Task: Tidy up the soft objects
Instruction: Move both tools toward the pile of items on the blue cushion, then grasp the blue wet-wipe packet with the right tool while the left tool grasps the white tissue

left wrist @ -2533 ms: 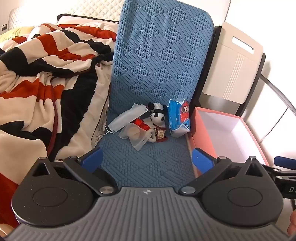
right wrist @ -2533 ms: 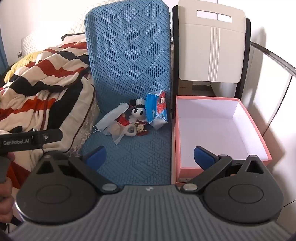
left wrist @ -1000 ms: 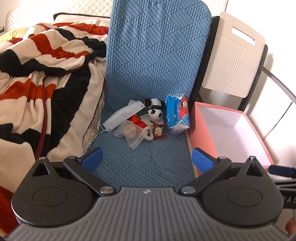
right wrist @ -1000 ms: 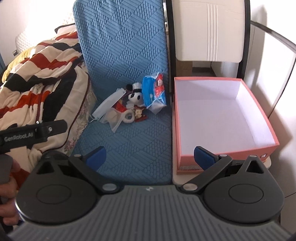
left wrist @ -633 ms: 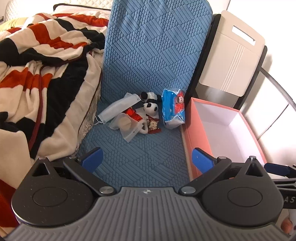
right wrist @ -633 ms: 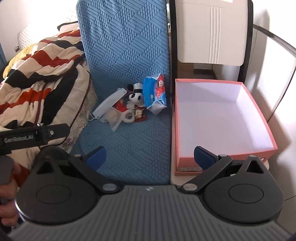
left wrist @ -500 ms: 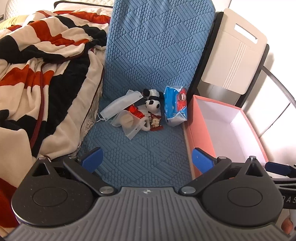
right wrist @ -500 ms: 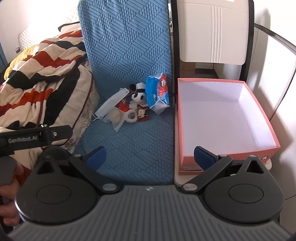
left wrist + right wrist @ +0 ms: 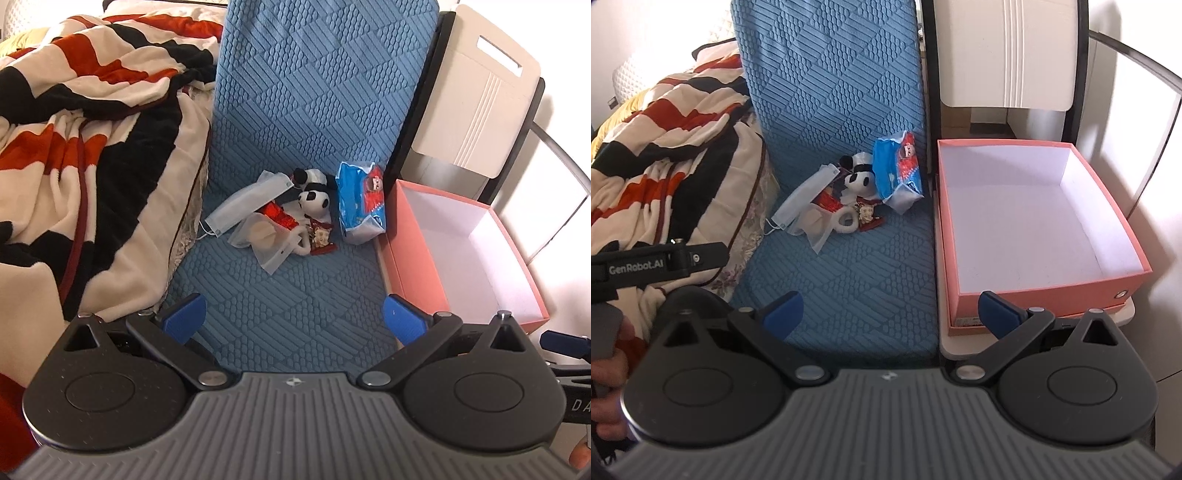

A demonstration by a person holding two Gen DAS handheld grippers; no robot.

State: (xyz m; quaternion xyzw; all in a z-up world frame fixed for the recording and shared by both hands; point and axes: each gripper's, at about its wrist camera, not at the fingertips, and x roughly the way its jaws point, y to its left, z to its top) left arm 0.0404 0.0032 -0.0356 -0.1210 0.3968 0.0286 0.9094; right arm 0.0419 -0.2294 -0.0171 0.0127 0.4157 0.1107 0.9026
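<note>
A small pile lies at the back of the blue quilted seat [image 9: 280, 295]: a panda plush [image 9: 314, 199] [image 9: 860, 180], a blue tissue pack [image 9: 360, 203] [image 9: 897, 171], a pale blue face mask [image 9: 245, 203] [image 9: 798, 199], a translucent pouch [image 9: 258, 236] and red snack packets [image 9: 321, 240]. An empty pink box [image 9: 406, 258] [image 9: 1045, 291] stands to the right of the seat. My left gripper [image 9: 291, 319] is open and empty, well short of the pile. My right gripper [image 9: 890, 308] is open and empty over the seat's front edge.
A striped red, black and cream blanket [image 9: 85, 129] [image 9: 665, 147] is heaped left of the seat. A cream folding chair back [image 9: 472, 103] [image 9: 1004, 51] stands behind the box. The left gripper's handle [image 9: 657, 264] shows at the left of the right wrist view.
Both cameras have shifted slightly nearer the pile and the box. Both grippers stay open and empty. Nothing on the seat has moved.
</note>
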